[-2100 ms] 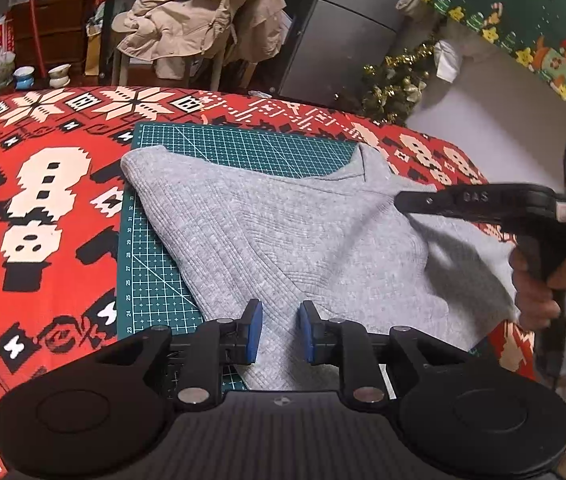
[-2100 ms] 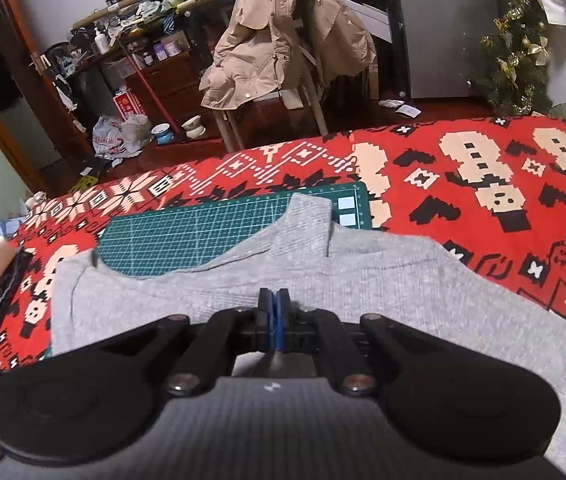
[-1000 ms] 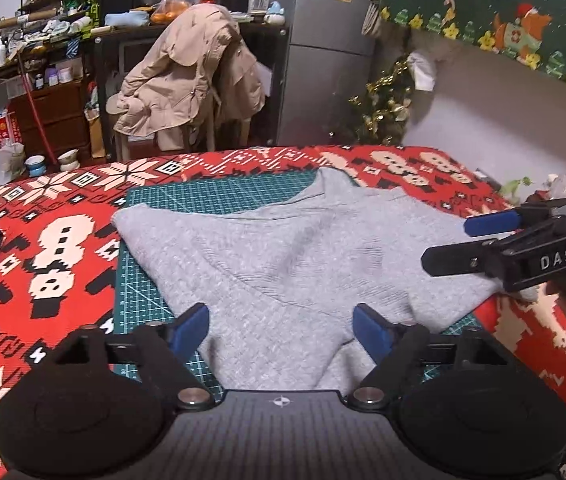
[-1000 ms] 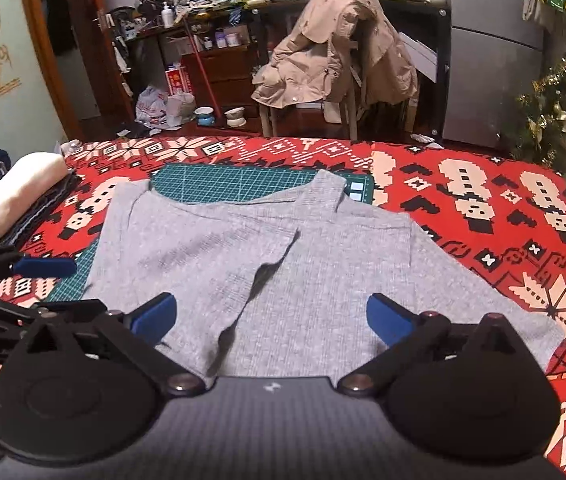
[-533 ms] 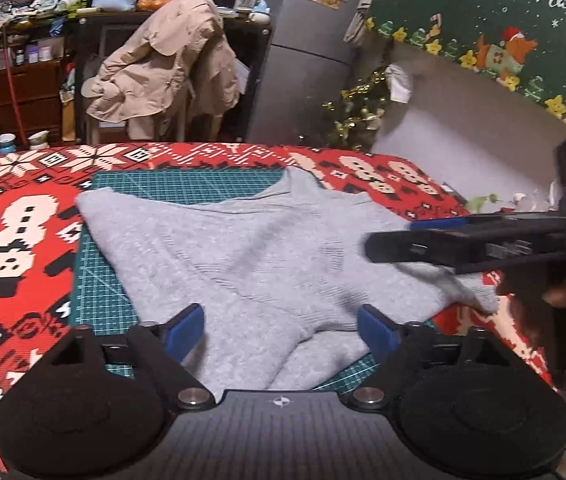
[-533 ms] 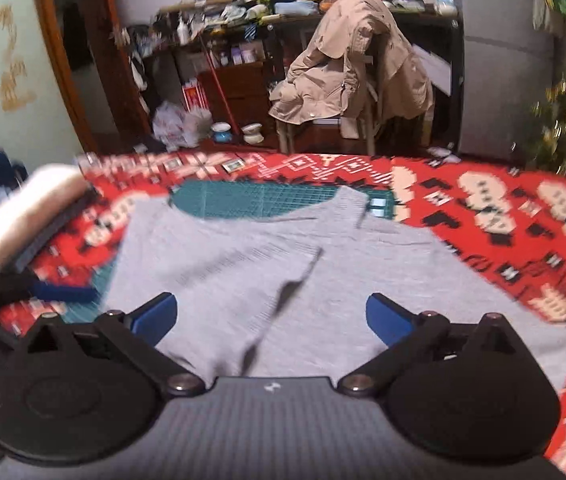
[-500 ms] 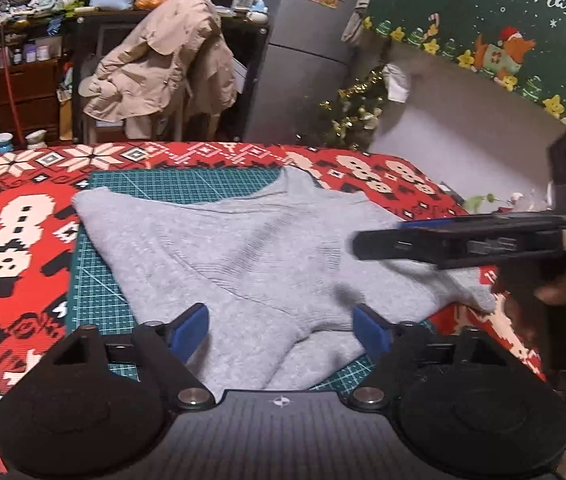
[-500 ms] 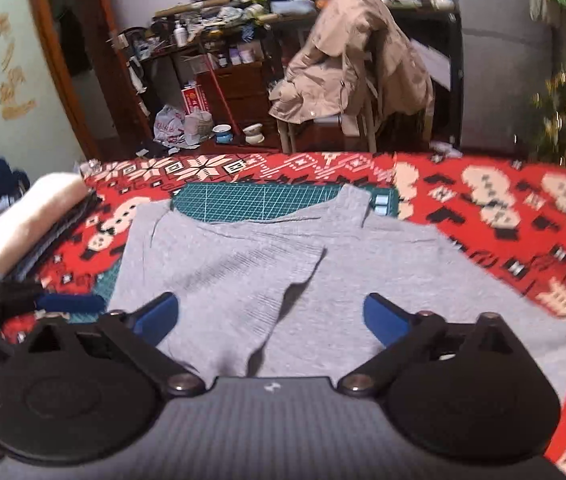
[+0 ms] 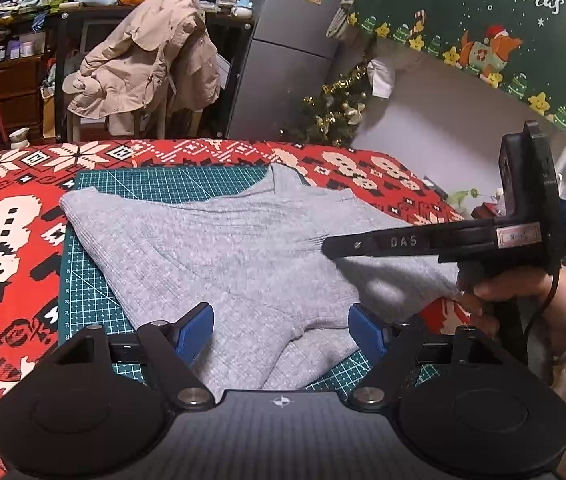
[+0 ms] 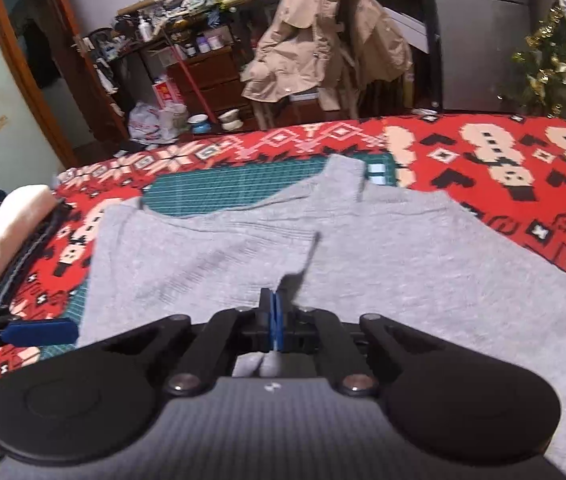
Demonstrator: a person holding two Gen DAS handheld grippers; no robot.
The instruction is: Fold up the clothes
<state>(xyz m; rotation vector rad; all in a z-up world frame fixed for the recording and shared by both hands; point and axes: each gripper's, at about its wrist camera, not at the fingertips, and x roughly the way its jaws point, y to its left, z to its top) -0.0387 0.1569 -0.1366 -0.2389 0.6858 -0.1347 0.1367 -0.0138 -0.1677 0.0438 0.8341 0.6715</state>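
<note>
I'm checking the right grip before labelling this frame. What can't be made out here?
- Right gripper, right wrist view: jaws together, but whether the grey sweater is pinched is hidden by its body.
- Sweater's near hem, left wrist view: hidden behind the open left gripper.
- Right wrist view: motion-blurred.

Sweater (image 10: 403, 264) hem behind gripper body.

The left gripper (image 9: 281, 330) hangs with its blue pads spread wide above the near edge of a grey sweater (image 9: 219, 256) lying on a green cutting mat (image 9: 83, 280). The right gripper (image 9: 331, 245) reaches in from the right over the sweater, held by a hand (image 9: 499, 292).
</note>
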